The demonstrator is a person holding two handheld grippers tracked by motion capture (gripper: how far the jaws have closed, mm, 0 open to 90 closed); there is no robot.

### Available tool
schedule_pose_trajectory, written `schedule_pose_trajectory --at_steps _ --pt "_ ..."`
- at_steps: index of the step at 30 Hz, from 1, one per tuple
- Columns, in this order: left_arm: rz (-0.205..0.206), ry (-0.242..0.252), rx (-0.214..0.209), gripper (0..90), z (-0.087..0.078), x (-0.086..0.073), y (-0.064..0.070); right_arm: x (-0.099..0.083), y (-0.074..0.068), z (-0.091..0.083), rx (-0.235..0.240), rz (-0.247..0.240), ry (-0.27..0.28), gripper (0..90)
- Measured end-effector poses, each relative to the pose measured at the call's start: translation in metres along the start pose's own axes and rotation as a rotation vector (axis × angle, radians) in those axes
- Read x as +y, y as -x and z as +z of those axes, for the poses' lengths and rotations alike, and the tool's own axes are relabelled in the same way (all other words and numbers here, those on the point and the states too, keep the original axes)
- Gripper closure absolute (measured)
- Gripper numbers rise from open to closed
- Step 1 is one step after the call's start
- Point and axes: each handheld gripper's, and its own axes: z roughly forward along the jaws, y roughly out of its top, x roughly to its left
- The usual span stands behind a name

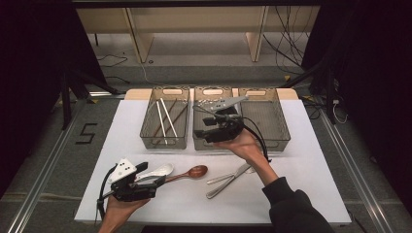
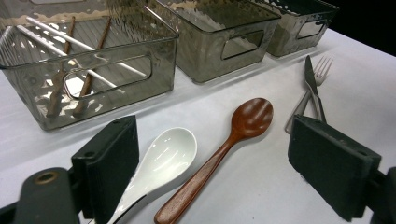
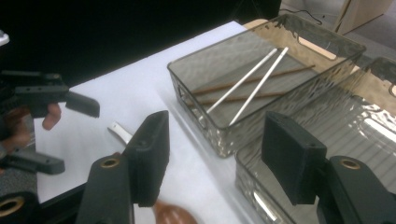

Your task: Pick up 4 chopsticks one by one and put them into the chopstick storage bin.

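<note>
- Left tool (image 1: 154,175) low over the near-left of the desk (image 1: 301,189), jaws spread wide with nothing pinched, pointing toward the far right.
- Straight ahead of it, between the spread jaws in the left gripper view: white spoon (image 2: 161,163) and wooden spoon (image 2: 224,142), side by side, just apart.
- Long axes of both spoons roughly along the left tool's own line: handles toward the tool, bowls away. White spoon's handle tucked against the left jaw; wooden spoon nearer the middle of the gap.
- Left tool much the nearer to both spoons; likely next a closing on one handle, then a carry to a bin.
- Right tool (image 1: 208,130) well apart from the spoons, held above the front edge of the middle bin (image 1: 200,143), jaws likewise spread and holding nothing.
- White spoon: glossy ceramic, deep rounded bowl facing up, short thick handle; probably slippery and hard under the pads.
- Wooden spoon: reddish-brown, oval bowl facing up, long slim handle widening toward the near end; matte, likely an easier grip.
- Further right on the desk, a metal fork (image 1: 228,175) and knife (image 1: 224,186) crossing each other, nearer the right hand (image 1: 248,148).
- Three smoky clear bins in a row at the far side: left bin (image 1: 180,141) holding chopsticks (image 1: 165,119), white and brown; middle bin and right bin (image 1: 284,131) seemingly without contents.
</note>
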Motion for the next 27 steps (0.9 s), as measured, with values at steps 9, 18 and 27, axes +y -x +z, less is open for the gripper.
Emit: schedule_pose_trajectory --at_steps 9,18,27 --pt "-0.006 -0.011 0.005 15.9 0.001 0.000 -0.002 -0.023 -0.003 -0.016 -0.003 0.014 0.009 40.6" --pt "-0.008 -0.025 0.017 15.9 0.002 0.001 -0.005 -0.049 -0.005 -0.031 -0.008 0.034 0.027 39.3" --pt "0.008 -0.058 0.036 15.9 0.006 0.005 -0.008 -0.080 -0.005 -0.052 -0.029 0.063 0.070 37.5"
